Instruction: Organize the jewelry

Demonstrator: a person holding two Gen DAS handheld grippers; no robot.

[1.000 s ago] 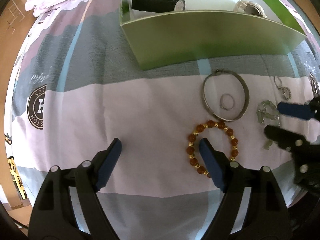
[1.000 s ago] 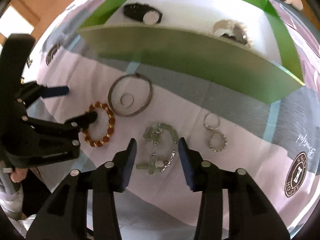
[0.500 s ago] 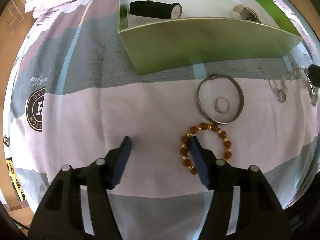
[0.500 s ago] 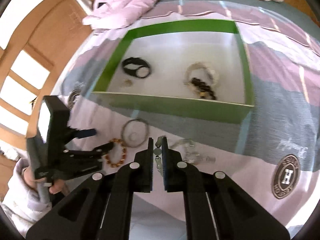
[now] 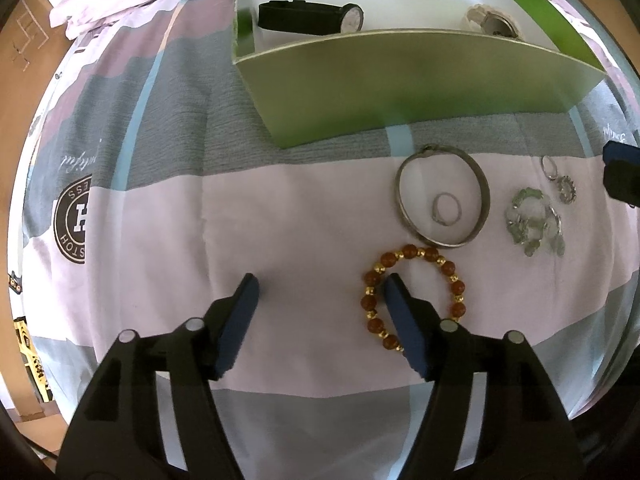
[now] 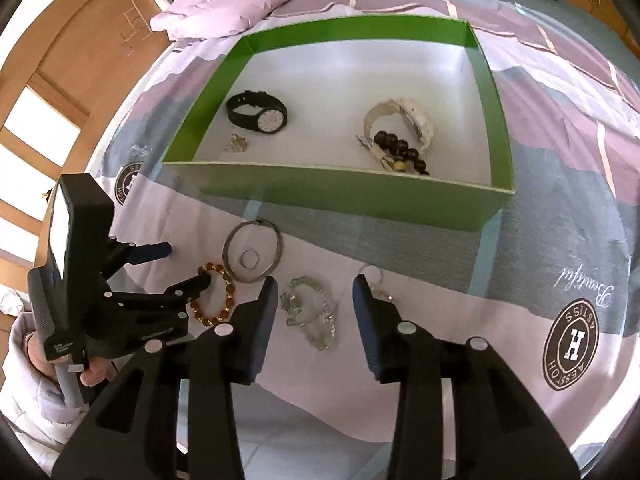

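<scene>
left wrist cam low and close over the bedspread (image 5: 280,208), facing the green box (image 5: 400,80), right wrist cam higher, probably further back, tilted down, both share box, bangle (image 6: 253,256), amber bracelet (image 5: 416,296)

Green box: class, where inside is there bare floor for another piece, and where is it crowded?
Bare: the middle, between the black watch and white watch, plus the whole back half of the box. Crowded: front right, where dark beads lie against the white watch.
</scene>
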